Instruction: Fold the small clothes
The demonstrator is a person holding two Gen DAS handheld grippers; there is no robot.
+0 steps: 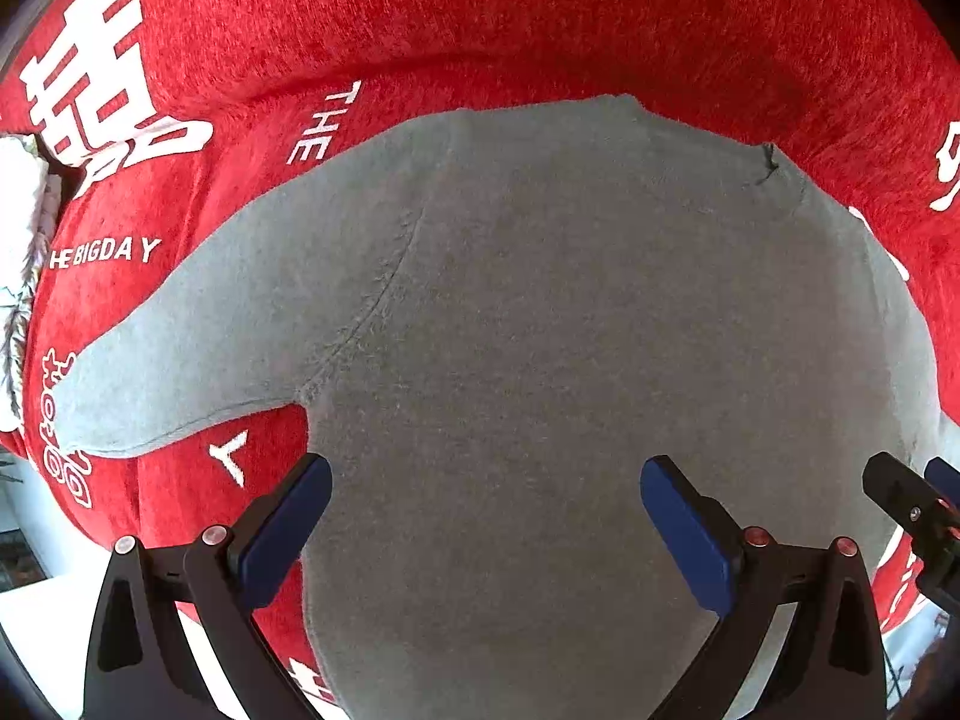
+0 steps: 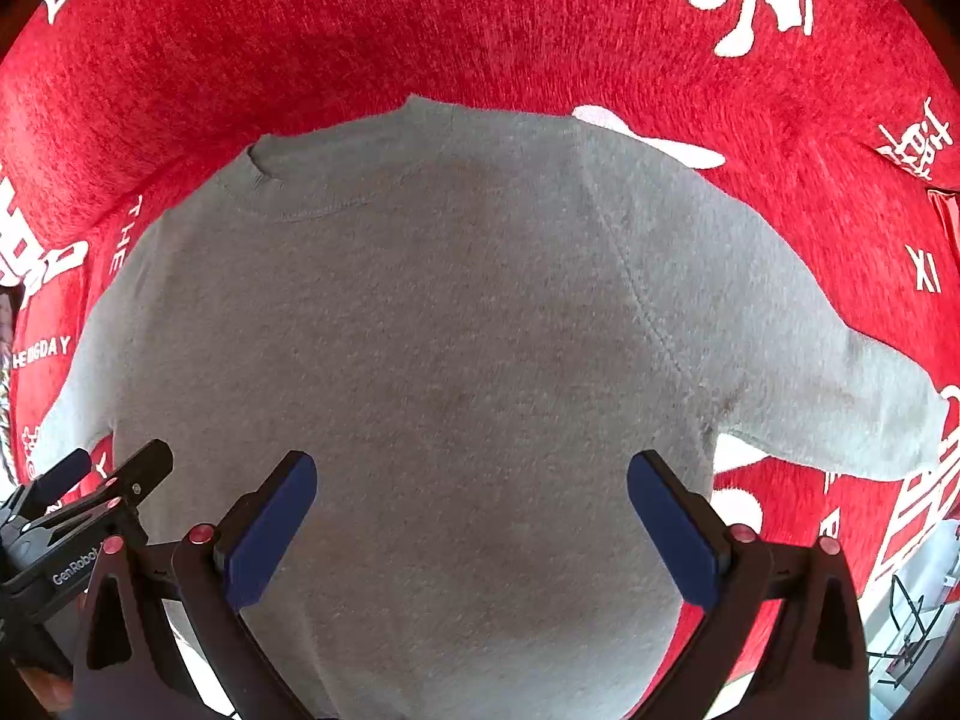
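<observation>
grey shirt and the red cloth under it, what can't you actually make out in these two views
- Grey shirt hem: both wrist views, cut off by the bottom edge behind the left gripper and right gripper.
- Its far sleeve end: left wrist view, hidden by the right gripper's finger.
- Red cloth print: shirt covers part; fisheye edges crop the rest.
- What the cloth lies on: hidden.

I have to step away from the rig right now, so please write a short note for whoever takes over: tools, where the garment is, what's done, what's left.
Left tool: open, empty, pointing down over the grey shirt.
Right tool: open, empty, pointing down over the same shirt, close beside the left one.
Shirt: lies spread flat on the red cloth with white lettering, neckline away from the tools, both short sleeves out to the sides.
Done: garment laid out.
Left: no fold is visible yet; all the folding remains.
</observation>
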